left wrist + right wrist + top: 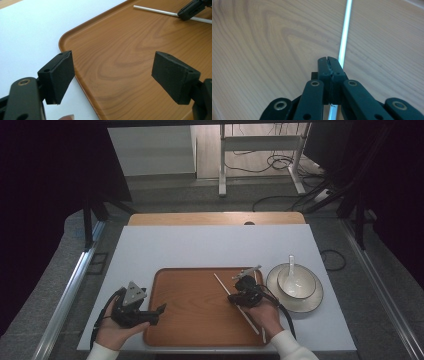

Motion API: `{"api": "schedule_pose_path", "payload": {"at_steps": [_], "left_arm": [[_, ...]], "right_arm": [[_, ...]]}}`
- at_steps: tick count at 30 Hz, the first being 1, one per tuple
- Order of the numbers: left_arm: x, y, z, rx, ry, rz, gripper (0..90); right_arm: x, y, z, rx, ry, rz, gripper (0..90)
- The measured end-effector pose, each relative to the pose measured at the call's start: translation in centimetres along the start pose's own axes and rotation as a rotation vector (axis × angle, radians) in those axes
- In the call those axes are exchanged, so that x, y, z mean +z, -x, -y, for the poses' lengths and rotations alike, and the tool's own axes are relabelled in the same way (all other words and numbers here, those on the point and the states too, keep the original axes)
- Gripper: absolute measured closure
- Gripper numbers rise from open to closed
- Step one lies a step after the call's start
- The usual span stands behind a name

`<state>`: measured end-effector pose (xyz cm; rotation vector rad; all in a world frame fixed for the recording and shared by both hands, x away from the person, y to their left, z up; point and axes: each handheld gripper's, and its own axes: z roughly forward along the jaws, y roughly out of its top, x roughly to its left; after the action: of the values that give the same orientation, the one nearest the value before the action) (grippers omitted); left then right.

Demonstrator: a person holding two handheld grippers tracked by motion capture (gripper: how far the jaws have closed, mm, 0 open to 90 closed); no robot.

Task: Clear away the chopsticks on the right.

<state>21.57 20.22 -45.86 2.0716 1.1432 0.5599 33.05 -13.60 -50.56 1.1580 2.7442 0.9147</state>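
We find no brand, label or writing that can be read on anything here. In the right gripper view the right gripper [329, 65] has its jaws pressed together over a white chopstick [344, 32], which lies on the wooden tray [262, 37]; the stick passes under the closed tips, and we cannot tell whether it is pinched or merely beside them. In the high view the person's right hand [263, 316] hides part of the chopstick [222, 285]. A 2nd stick near that hand is too thin to make out well. The left gripper [112, 75] stands wide, nothing between its jaws, over the tray's left rim. Just right of the tray, a plate [314, 301] carries 1 bowl [296, 283] with a white spoon [291, 264] in it.
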Motion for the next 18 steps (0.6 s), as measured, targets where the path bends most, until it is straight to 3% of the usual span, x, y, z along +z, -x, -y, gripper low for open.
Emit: {"api": "schedule_pose_path", "payload": {"at_steps": [18], "left_arm": [[-0.1, -0.1, 0.0, 0.001, -0.002, -0.006, 17.9]], "right_arm": [[-1.7, 0.9, 1.4, 0.02, -0.004, 0.054, 89.3]]}}
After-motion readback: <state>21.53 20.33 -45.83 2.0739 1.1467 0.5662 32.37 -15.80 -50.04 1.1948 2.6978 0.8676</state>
